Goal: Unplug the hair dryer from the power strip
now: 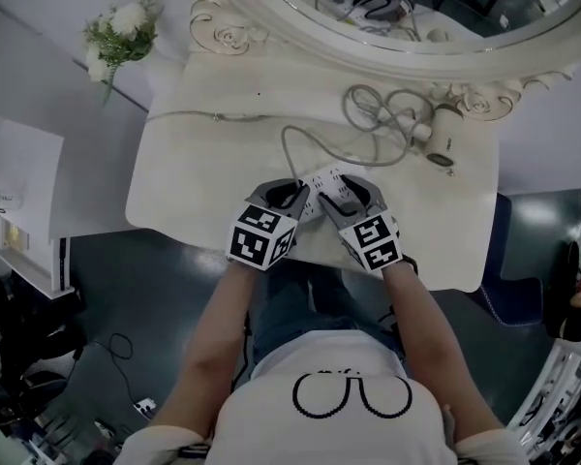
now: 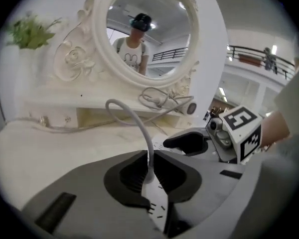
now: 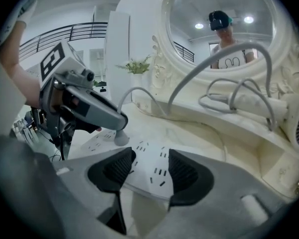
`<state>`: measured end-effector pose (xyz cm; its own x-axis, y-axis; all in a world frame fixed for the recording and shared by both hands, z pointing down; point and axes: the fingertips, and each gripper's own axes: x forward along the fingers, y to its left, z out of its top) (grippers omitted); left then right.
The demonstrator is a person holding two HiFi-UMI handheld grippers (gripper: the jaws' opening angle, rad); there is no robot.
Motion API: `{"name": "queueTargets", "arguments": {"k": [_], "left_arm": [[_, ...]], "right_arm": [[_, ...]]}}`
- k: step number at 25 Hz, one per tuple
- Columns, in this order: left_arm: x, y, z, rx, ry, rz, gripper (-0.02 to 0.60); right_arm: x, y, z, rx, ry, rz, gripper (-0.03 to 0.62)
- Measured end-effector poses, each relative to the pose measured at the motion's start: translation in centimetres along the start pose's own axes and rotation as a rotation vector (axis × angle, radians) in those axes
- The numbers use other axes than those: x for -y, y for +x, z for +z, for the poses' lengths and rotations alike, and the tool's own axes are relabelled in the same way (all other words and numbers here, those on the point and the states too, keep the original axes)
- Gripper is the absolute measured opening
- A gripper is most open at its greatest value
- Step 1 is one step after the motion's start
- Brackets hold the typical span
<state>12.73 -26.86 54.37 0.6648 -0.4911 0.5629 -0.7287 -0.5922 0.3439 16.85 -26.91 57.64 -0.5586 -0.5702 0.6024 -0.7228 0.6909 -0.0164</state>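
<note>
A white power strip lies near the front of the pale dressing table. My left gripper is shut on the grey plug, whose cord rises from between the pads and loops away. The plug stands in the strip. My right gripper straddles the strip's near end with both pads against its sides. The cord runs to a tangled coil beside the white hair dryer, which lies at the table's back right.
An ornate oval mirror stands along the table's back edge, with a small bunch of white flowers at its left. A second thin cable lies across the back left. White shelving stands left of the table.
</note>
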Motion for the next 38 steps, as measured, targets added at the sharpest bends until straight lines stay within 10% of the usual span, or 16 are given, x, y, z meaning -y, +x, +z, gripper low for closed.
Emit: {"name": "queueTargets", "arguments": {"k": [7, 12, 21, 38], "left_arm": [[1.5, -0.1, -1.4, -0.053, 0.544, 0.108, 0.035], [0.6, -0.7, 0.1, -0.007, 0.153, 0.009, 0.023], [1.2, -4.6, 10.1, 0.250, 0.188, 0.007, 0.021], [-7.1, -3.6, 8.4, 0.184, -0.084, 0.000, 0.023]], "right_arm": [[-0.2, 0.1, 0.1, 0.002, 0.016, -0.005, 0.222], [-0.3, 0.0, 0.0, -0.004, -0.006, 0.008, 0.222], [-0.2, 0.1, -0.1, -0.013, -0.005, 0.000, 0.222], [-1.0, -2.5, 3.3, -0.068, 0.058, -0.013, 0.221]]}}
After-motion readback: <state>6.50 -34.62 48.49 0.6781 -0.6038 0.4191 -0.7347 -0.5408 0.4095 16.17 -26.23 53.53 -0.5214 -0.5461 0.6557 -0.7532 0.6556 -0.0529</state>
